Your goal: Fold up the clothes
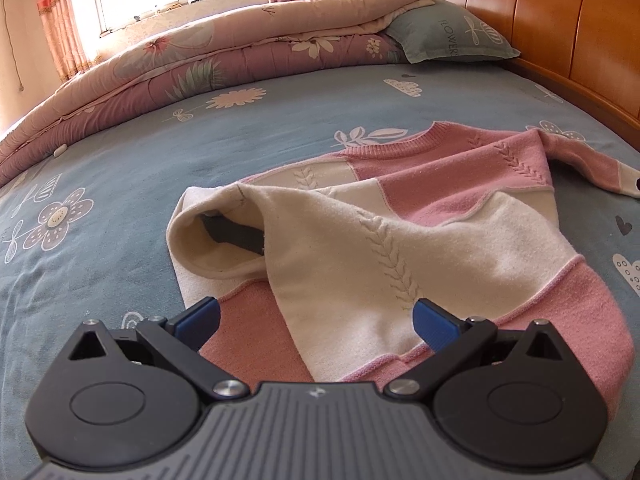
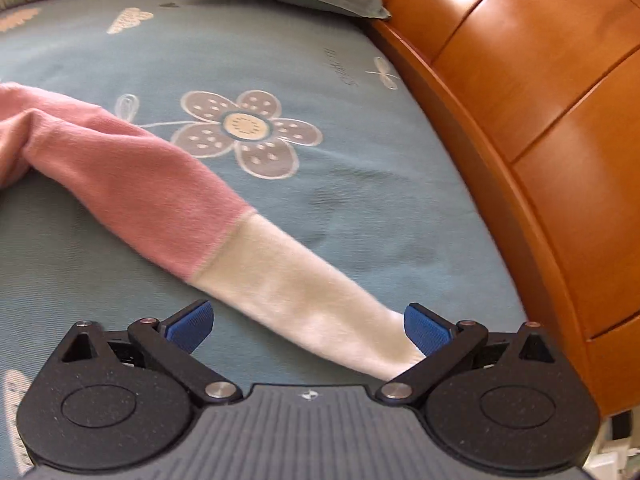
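Sleeve first: my right claw (image 2: pixel 308 330), open, straddles the pink-and-cream knitted sweater's (image 1: pixel 400 248) cream cuff (image 2: pixel 340 320) at lower centre; I'd pinch low. Left claw (image 1: pixel 316 320) gapes too.

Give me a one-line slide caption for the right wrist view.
Open right gripper poised over the cream cuff of the pink sweater's sleeve, stretched across the blue floral bedsheet beside the wooden headboard.

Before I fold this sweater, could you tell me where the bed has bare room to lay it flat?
Bare sheet lies between the sweater and the rolled quilt, and again between the sweater's collar and the pillow. On the right it is crowded: the sleeve stretches close to the wooden headboard, leaving only a narrow strip.
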Demonstrator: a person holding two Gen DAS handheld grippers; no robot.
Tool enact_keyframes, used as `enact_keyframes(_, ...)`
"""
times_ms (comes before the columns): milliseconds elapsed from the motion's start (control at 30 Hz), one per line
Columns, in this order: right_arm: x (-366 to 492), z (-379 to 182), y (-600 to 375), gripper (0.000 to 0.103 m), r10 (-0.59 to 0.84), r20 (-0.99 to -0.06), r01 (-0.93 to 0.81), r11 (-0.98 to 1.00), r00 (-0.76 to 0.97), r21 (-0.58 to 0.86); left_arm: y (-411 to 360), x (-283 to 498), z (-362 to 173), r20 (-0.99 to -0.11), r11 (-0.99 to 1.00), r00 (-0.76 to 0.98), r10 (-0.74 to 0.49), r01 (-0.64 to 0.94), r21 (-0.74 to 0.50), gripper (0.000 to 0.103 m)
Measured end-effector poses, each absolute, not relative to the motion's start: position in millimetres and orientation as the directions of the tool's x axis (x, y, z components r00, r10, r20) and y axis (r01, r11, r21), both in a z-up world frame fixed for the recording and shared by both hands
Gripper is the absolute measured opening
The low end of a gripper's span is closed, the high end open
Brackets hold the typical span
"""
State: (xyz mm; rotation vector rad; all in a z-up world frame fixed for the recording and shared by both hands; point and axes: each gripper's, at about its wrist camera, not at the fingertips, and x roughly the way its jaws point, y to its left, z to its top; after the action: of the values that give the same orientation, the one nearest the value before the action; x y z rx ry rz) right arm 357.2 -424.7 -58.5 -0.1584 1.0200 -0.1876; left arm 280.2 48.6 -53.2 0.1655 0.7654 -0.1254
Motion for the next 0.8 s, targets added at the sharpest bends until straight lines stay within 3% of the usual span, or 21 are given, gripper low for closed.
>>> enact_keyframes(200,336,-75,-364,0.103,0.042,-0.853,-0.026,0.999,0.521,0.033,50,273,-56,-0.719,0.981,0.69,-0.084,0.183,0.061,0.102)
enact_keyframes(300,310,-86,-325,0.103,0.08,-0.851,-0.102,0.994,0.519,0.031,54,266,-63,-0.728,0.982,0.682,-0.066,0.174,0.074,0.102)
enact_keyframes(500,282,-113,-288,0.103,0.019,-0.841,-0.146,0.987,0.541,-0.071,81,255,-77,-0.748,0.993,0.664,-0.018,0.096,0.062,0.102)
enact_keyframes(800,281,-119,-294,0.103,0.003,-0.828,-0.091,0.994,0.561,-0.057,113,260,-93,-0.783,0.997,0.618,0.072,-0.03,0.068,0.102)
